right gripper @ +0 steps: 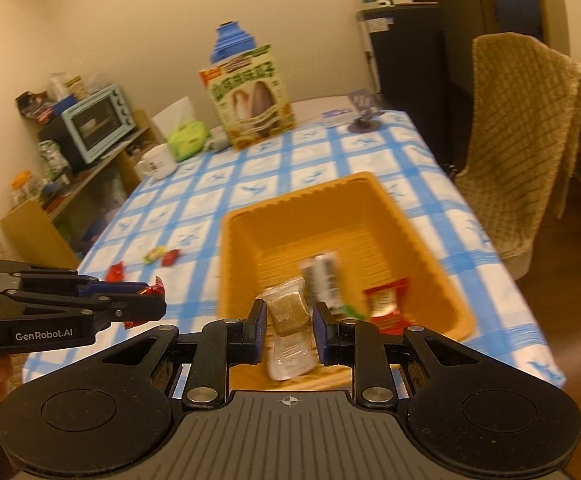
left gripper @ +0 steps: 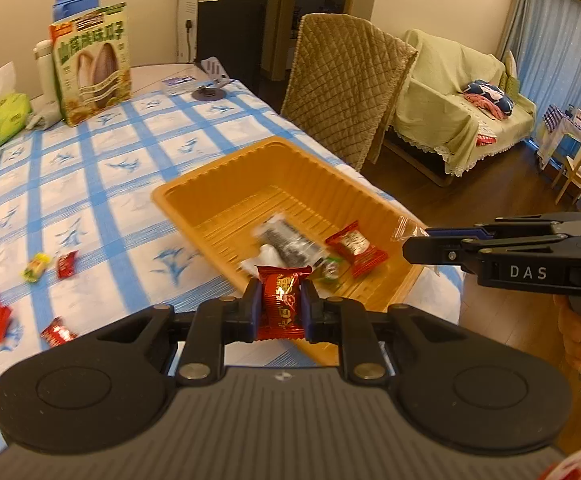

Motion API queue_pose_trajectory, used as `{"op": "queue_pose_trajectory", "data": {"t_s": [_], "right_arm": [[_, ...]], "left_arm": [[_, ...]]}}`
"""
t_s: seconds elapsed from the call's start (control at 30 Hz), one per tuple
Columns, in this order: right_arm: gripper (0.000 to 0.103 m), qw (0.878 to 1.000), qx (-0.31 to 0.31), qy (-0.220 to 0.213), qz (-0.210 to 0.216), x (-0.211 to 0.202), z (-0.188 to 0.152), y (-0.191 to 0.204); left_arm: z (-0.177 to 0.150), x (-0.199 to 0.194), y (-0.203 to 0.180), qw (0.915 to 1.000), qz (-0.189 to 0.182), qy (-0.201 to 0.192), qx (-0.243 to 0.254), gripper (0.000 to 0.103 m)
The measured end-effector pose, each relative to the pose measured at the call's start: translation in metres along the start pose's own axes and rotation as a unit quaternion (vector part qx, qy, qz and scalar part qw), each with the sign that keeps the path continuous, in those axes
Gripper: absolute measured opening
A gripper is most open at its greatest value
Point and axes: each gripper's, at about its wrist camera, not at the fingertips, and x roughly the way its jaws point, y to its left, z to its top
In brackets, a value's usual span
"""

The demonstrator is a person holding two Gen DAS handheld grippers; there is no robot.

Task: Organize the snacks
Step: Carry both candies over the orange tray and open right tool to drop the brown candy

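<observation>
Left gripper point(left gripper: 281, 306) clamping red candy point(left gripper: 281, 304); right gripper point(right gripper: 288, 330) pinching clear-wrapped brown snack point(right gripper: 289, 314). Both hovering at near edge of orange tray point(left gripper: 194, 184). Risk: releasing early, sweets dropping outside rim; grippers crowding, possibly colliding.

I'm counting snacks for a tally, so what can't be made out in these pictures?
- Left wrist view: the dark packet in the orange tray is motion-blurred; its label is unreadable.
- Left wrist view: the green snack is half hidden behind the red candy held by the left gripper.
- Right wrist view: tray contents are smeared.
</observation>
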Motion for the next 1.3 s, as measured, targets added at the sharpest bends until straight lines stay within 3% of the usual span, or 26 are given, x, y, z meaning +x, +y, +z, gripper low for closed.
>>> {"op": "queue_pose_trajectory", "data": {"t_s": [0.4,0.93,1.3], "right_arm": [[0.025,1.0,-0.008,0.002,-0.017,0.022,0.021,-0.031],[0.025,0.999,-0.015,0.023,-0.021,0.092,0.051,-0.048],[0.025,0.999,-0.012,0.033,-0.028,0.109,0.054,-0.052]], "left_arm": [[0.028,0.046,-0.018,0.9999,0.012,-0.004,0.007,0.018],[0.059,0.111,0.014,0.9979,0.063,0.018,0.001,0.018],[0.065,0.137,0.026,0.9964,0.076,0.037,0.007,0.019]]}}
